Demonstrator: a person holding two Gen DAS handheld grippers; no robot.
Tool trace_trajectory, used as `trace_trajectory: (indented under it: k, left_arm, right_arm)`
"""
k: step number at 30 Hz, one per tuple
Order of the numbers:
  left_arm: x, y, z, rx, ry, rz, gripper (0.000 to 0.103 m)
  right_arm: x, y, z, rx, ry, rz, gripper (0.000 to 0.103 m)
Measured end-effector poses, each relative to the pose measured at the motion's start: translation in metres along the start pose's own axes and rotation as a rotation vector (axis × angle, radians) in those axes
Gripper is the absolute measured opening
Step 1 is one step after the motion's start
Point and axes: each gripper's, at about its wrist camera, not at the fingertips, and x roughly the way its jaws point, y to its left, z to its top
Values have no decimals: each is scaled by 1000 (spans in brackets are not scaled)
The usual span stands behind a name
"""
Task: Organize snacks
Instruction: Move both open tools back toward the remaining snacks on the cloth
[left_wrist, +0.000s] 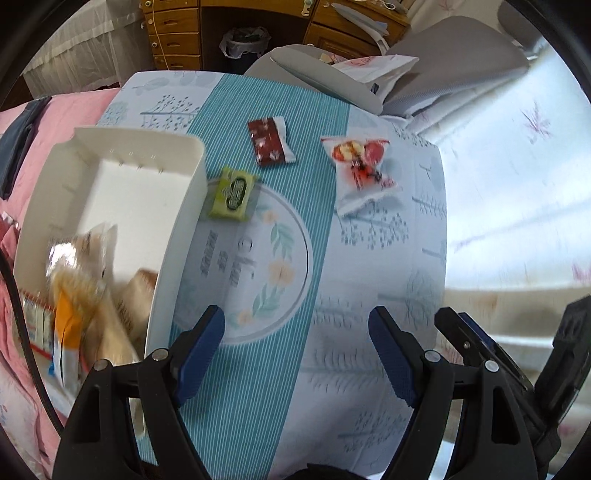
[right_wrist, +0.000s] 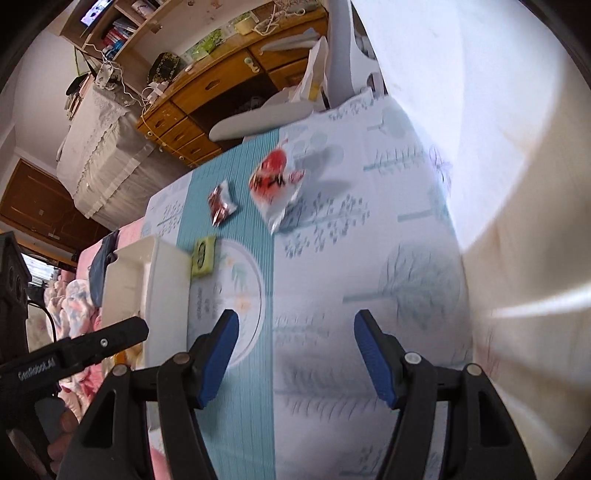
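Both the left gripper (left_wrist: 297, 354) and right gripper (right_wrist: 295, 356) hang released, empty (mid-sorting, I judge); next, reach the small green wrapped snack (left_wrist: 232, 193) touching the white plastic bin (left_wrist: 177, 236)

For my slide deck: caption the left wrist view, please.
Open left gripper above patterned box; three snacks outside white bin.

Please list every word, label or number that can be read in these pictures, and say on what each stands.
"GenRobot.AI": on the black claw body at the left edge of the right wrist view.
Green square snack packet: dark label, too blurred.
Dark red wrapper, white-and-red packet: print unreadable.
Round emblem on the blue-and-white patterned table cover: characters unreadable.
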Motion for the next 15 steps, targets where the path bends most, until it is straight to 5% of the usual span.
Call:
trace_trajectory:
  k: [15]
  left_arm:
    - [86,8,130,-115,-12,58,79]
  right_arm:
    - [71,36,61,-266,-226,-72,66]
